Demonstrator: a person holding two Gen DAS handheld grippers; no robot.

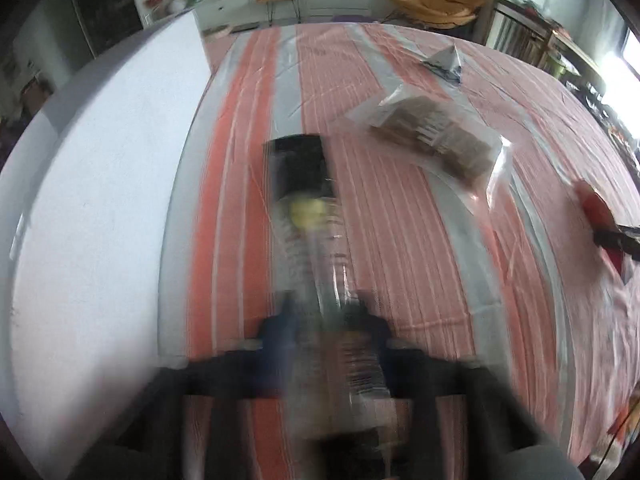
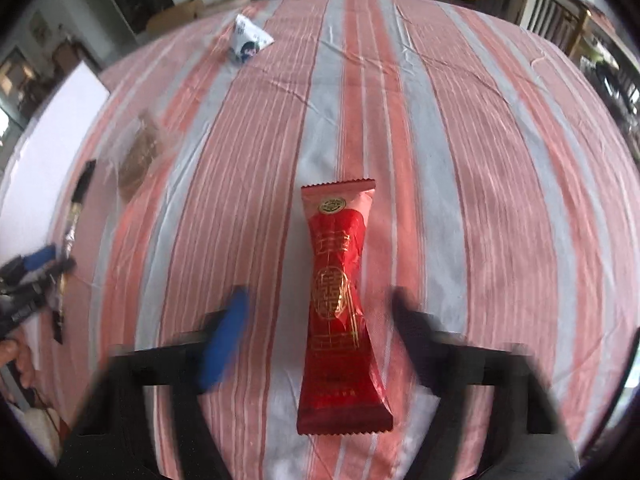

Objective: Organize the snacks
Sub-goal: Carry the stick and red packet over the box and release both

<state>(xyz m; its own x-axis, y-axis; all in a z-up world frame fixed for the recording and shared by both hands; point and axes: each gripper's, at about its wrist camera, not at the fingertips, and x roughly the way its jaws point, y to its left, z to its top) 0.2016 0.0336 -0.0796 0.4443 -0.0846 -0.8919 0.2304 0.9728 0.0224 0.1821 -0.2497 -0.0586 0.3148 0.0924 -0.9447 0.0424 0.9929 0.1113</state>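
The left claw (image 1: pixel 324 312) pinches a long clear packet (image 1: pixel 316 240) with a black end, its crinkly film blurred by motion; the thin wrapper could slip from so narrow a grip, or sag and drag on the cloth, since only the near end is held. Beside it to the left lies a flat white board (image 1: pixel 92 200), matte and smooth. The right claw (image 2: pixel 320 320) stands wide, one blue finger (image 2: pixel 224 344) and one black either side of a red packet (image 2: pixel 340 304) that lies flat on the striped cloth (image 2: pixel 480 160) of the worktop, not yet gripped as far as I can judge. That glossy foil, waisted in the middle with serrated ends and gold print, looks slippery; closing on the pinched waist may crush the contents, and closing off-centre would let it swing. Farther off rest a clear bag of brown biscuits (image 1: pixel 436 140) and a small pyramid pouch (image 2: pixel 248 42), both well apart from either claw. The soft, wrinkled cloth could bunch under a low finger.
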